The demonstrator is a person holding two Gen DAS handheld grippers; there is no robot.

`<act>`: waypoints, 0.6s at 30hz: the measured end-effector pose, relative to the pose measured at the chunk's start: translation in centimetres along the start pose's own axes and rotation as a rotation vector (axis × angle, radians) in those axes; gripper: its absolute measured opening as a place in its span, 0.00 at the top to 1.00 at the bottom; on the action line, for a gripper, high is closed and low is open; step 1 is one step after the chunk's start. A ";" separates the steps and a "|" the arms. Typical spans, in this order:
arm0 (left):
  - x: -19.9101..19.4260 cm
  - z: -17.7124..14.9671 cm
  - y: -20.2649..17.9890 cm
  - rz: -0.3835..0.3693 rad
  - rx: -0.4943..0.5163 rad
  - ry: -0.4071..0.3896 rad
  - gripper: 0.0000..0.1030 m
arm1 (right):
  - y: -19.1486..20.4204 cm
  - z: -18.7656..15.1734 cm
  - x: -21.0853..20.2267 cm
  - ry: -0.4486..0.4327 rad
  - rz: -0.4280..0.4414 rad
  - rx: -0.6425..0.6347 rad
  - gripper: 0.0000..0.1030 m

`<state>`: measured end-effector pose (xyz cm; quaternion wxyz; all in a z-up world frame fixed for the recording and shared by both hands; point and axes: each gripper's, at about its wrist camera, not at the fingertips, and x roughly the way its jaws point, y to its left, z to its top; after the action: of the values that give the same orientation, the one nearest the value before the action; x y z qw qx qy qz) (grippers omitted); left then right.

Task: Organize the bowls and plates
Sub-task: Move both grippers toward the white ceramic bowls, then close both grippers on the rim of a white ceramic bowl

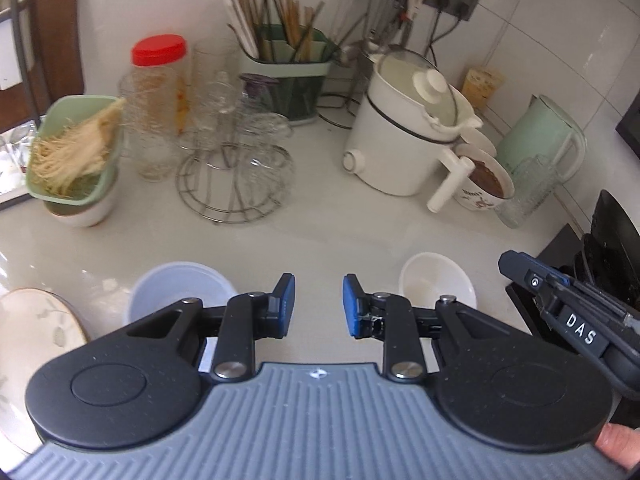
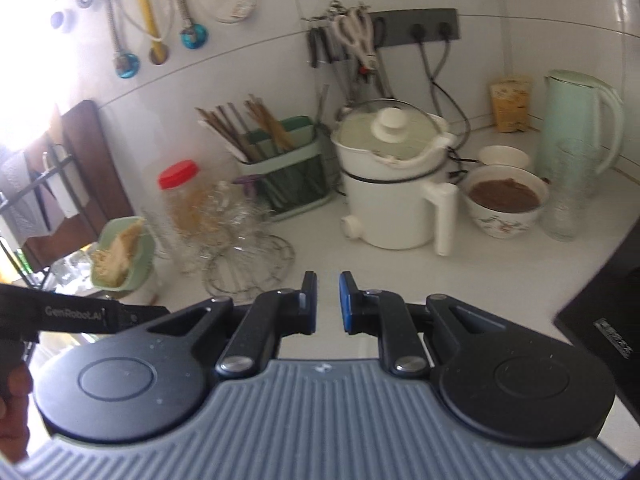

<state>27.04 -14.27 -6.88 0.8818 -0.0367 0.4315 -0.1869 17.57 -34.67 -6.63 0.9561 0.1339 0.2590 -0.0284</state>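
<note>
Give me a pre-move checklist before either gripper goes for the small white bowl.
1. Left gripper empty: ok, nothing between the pads.
2. Right gripper empty: ok, jaws near shut on nothing.
3. Small white bowl free to grab: ok, alone on the counter.
4. Bowl empty: ok.
5. Grippers apart: not ok, right gripper sits close beside the bowl.
6. Stacking spot: cannot tell.
</note>
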 end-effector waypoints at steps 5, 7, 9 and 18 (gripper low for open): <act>1.6 -0.8 -2.6 0.001 0.031 0.039 0.70 | -3.0 -1.5 -0.3 0.013 -0.055 0.023 0.85; 2.3 -1.1 -3.5 -0.002 0.051 0.055 0.70 | -4.0 -2.0 -0.4 0.025 -0.069 0.037 0.85; 2.9 -1.4 -4.4 -0.002 0.071 0.065 0.69 | -4.9 -2.6 -0.3 0.036 -0.077 0.053 0.85; 5.5 -1.3 -6.6 -0.027 0.137 0.108 0.49 | -7.3 -4.7 -0.3 0.047 -0.144 0.106 0.57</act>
<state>27.14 -22.22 -10.27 0.8550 0.0281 0.4641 -0.2298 14.09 -40.40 -12.11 0.9368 0.1662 0.2886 -0.1075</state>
